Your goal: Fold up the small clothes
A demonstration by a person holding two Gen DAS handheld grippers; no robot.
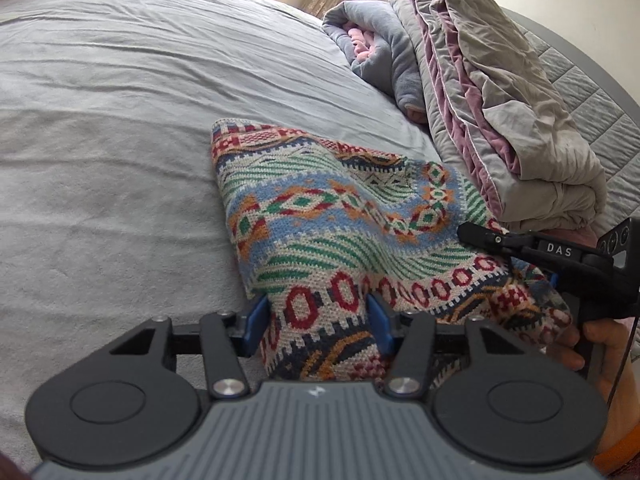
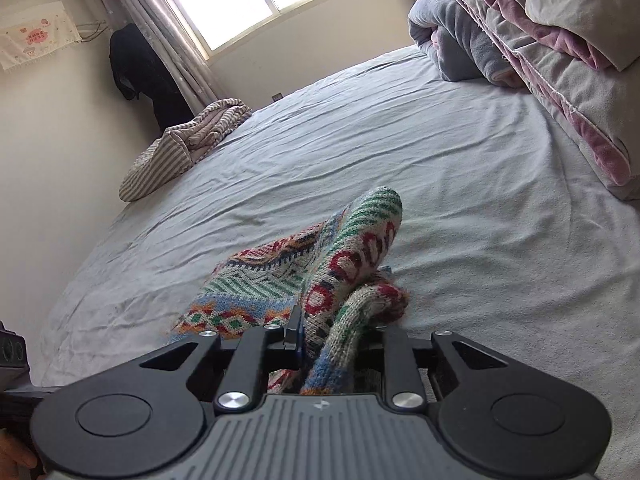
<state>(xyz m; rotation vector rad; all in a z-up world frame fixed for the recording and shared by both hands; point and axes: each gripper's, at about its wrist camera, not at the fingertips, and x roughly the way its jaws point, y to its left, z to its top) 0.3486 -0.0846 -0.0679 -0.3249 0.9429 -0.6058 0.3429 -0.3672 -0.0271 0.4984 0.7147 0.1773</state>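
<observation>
Garment: a patterned knit sweater (image 1: 344,232) is laid on the grey bedsheet (image 1: 120,140), at 12 o'clock of the left gripper (image 1: 316,326); its near edge is raised off the sheet.
Left gripper: the jaws are set partly apart, with a bunched hem fold lodged between the blue pads (image 1: 256,320). Whether the pads press the cloth firmly cannot be told.
Right gripper: in the right wrist view, the right gripper (image 2: 340,340) is closed around a thick bundle of knit, which rises toward 12 o'clock. In the left wrist view it is seen at 3 o'clock, at the sweater's other edge.
Reason for hold: both near edges are judged to be gripped so that the edge can be carried over evenly as one fold.
Surroundings: a folded quilt stack (image 1: 500,100) lies at 1 o'clock, touching the sweater's far side; a striped blanket (image 2: 180,148) lies at 10 o'clock in the right wrist view, well apart.
</observation>
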